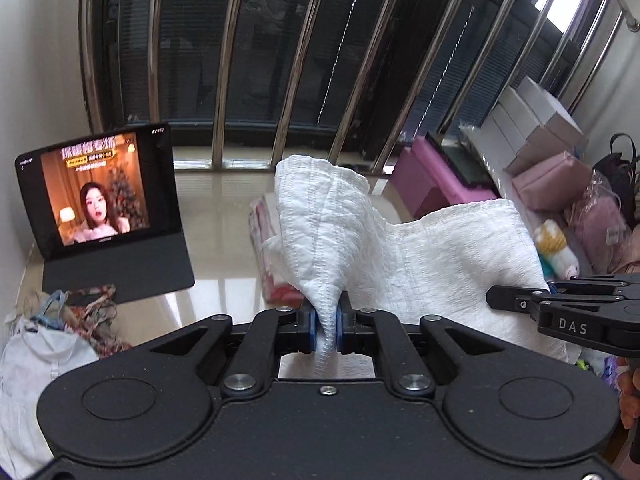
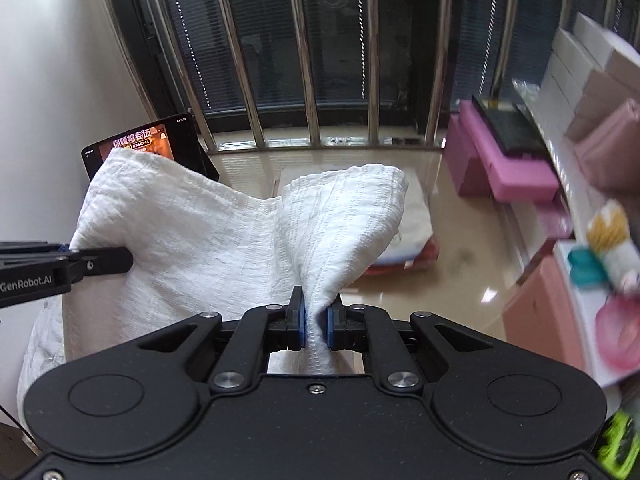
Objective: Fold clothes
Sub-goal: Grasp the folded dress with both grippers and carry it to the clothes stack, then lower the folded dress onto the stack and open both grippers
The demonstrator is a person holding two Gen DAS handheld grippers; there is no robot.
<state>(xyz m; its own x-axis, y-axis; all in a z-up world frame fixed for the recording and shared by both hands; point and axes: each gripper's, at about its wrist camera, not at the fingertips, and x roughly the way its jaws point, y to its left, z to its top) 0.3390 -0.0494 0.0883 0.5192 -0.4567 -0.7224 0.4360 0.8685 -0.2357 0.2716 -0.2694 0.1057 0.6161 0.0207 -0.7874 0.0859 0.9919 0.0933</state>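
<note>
the left gripper (image 1: 327,326) is clenching one bunched edge of a white textured garment (image 1: 440,256) between its blue pads, and the right gripper (image 2: 316,326) is pinching another edge of it. the cloth is hanging stretched between the two, above a glossy floor (image 1: 216,216) where a stack of folded clothes (image 2: 404,248) is lying. a tablet (image 1: 96,192) is playing video at left.

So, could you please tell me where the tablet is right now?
The tablet stands propped on the floor at the far left of the left wrist view, below the window bars; in the right wrist view the white garment half hides it.
</note>
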